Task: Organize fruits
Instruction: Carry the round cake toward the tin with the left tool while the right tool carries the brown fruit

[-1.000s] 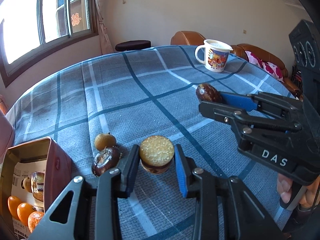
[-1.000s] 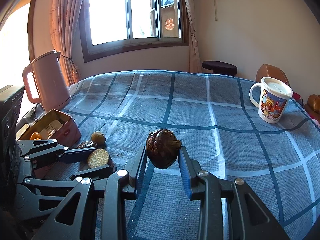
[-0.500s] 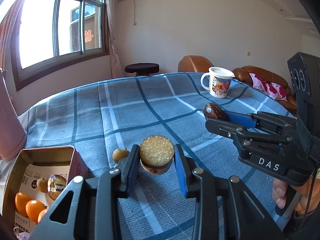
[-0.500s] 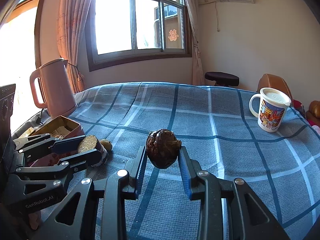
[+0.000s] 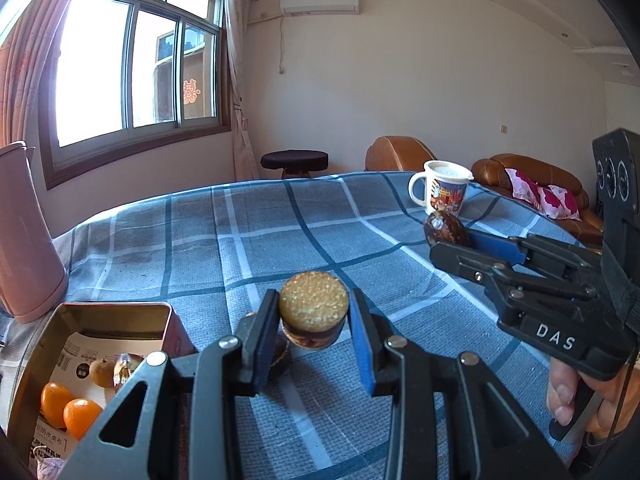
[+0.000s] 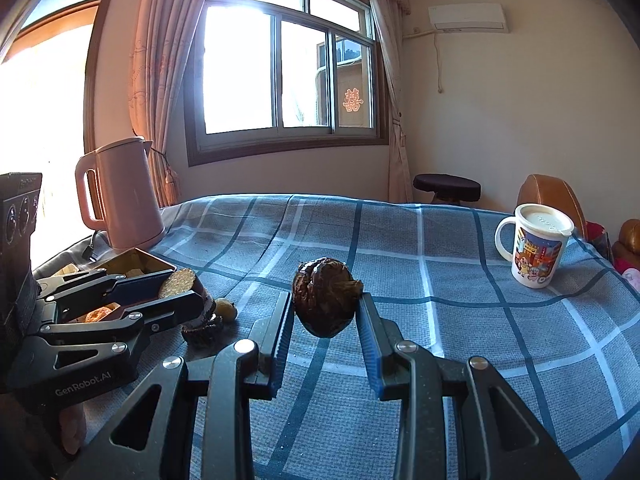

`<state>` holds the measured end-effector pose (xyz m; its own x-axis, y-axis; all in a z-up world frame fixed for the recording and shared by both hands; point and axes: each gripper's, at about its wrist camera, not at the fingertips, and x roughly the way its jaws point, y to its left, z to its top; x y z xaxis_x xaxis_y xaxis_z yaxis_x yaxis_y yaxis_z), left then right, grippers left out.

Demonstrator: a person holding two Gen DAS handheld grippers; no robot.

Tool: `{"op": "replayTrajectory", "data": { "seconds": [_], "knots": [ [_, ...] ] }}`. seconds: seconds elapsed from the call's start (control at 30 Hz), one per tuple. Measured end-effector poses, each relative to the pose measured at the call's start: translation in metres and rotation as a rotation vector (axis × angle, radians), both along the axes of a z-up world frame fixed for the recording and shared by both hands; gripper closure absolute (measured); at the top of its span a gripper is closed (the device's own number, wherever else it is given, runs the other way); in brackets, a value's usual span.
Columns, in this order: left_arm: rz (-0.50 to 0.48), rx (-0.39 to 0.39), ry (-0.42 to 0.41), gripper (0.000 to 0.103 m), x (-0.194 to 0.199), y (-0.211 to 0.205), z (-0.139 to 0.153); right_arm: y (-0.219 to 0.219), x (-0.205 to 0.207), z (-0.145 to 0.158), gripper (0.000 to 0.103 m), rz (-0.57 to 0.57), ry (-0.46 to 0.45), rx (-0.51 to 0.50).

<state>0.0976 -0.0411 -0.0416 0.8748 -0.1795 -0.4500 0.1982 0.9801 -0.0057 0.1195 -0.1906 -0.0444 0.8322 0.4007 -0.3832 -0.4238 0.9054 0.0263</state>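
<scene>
The left gripper (image 5: 314,322) is clamped on a halved fruit (image 5: 313,309) with a grainy yellow cut face, held above the checked cloth (image 5: 240,240) just right of the metal tin (image 5: 24,364) holding smooth oranges (image 5: 68,412). Farther right, the right gripper (image 6: 324,312) grips a wrinkled dark fruit (image 6: 325,295).

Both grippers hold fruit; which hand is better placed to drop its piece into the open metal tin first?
Left, probably. The left gripper, shut on the cut brown fruit, sits beside the open metal tin; the right gripper with its dark wrinkled fruit is farther away.
</scene>
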Motion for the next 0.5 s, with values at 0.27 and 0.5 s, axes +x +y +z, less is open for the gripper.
{"op": "replayTrajectory", "data": {
  "seconds": [0.27, 0.5],
  "knots": [
    [0.021, -0.008, -0.056, 0.067, -0.01, 0.003, 0.004, -0.003, -0.009, 0.004, 0.069, 0.008, -0.056, 0.015],
    [0.023, -0.003, -0.093, 0.067, -0.016, 0.002, 0.007, -0.004, -0.014, 0.006, 0.069, 0.011, -0.09, 0.022]
  ]
}}
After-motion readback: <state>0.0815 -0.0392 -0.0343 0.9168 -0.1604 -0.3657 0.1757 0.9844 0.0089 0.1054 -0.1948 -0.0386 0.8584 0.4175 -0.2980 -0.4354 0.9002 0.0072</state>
